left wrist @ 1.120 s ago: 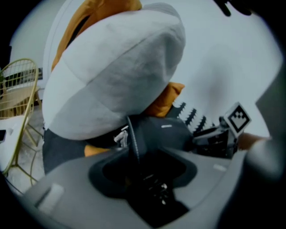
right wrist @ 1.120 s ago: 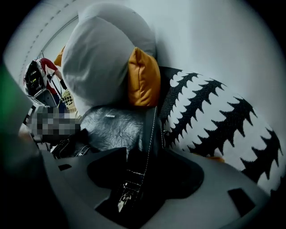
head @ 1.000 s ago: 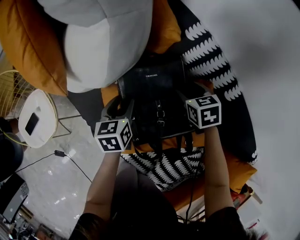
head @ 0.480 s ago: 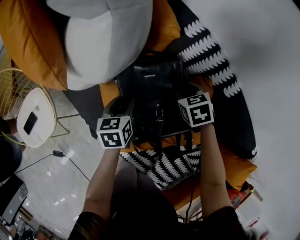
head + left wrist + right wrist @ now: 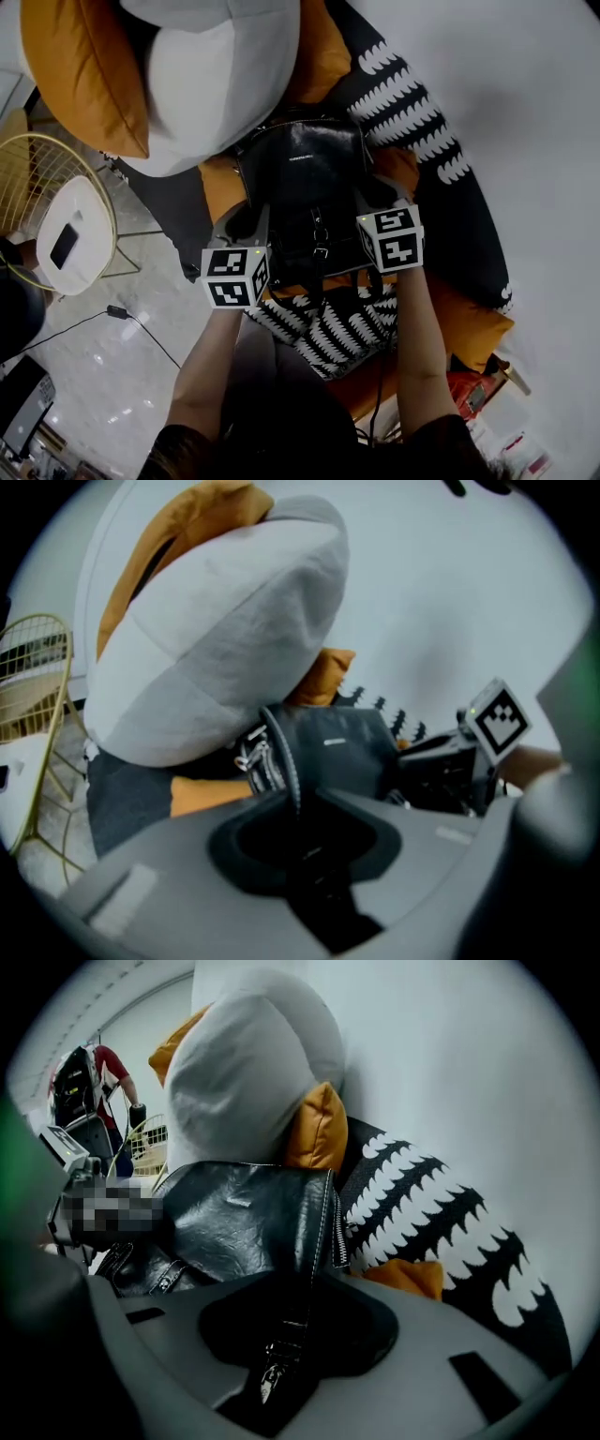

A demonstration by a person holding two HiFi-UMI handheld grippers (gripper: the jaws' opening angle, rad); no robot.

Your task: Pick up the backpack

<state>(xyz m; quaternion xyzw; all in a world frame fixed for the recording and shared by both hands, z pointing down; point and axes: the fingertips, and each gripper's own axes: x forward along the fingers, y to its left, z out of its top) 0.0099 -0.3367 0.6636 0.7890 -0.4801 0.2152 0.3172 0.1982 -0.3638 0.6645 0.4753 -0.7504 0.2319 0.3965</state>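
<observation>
Closing on the backpack [image 5: 305,178] from both sides, the two grippers stand at its lower corners in the middle of the head view.

Left gripper [image 5: 298,810]: the fingers [image 5: 178,864] are part-way shut and closing. The bag's ribbed zip edge runs down into the gap between them.

Right gripper [image 5: 286,1330]: the fingers [image 5: 412,1401] are likewise part-way shut and closing. The bag's stitched side seam and a metal zip pull [image 5: 270,1382] lie in the gap.

The backpack is black and glossy and rests on orange upholstery [image 5: 217,186]. It sits just below a large grey cushion [image 5: 220,84] at the upper left of the frame. A black-and-white patterned throw [image 5: 412,117] lies beside it at the upper right.

Only the head view shows the white side table [image 5: 80,220] at the left edge, with a dark flat device on it. The same view shows the person's forearms [image 5: 211,366] in the lower half. Only the left gripper view shows the right gripper's marker cube [image 5: 494,719] on the far side of the bag, at the right of the frame. Only the right gripper view shows a person in a red top [image 5: 114,1065], at the upper left.
</observation>
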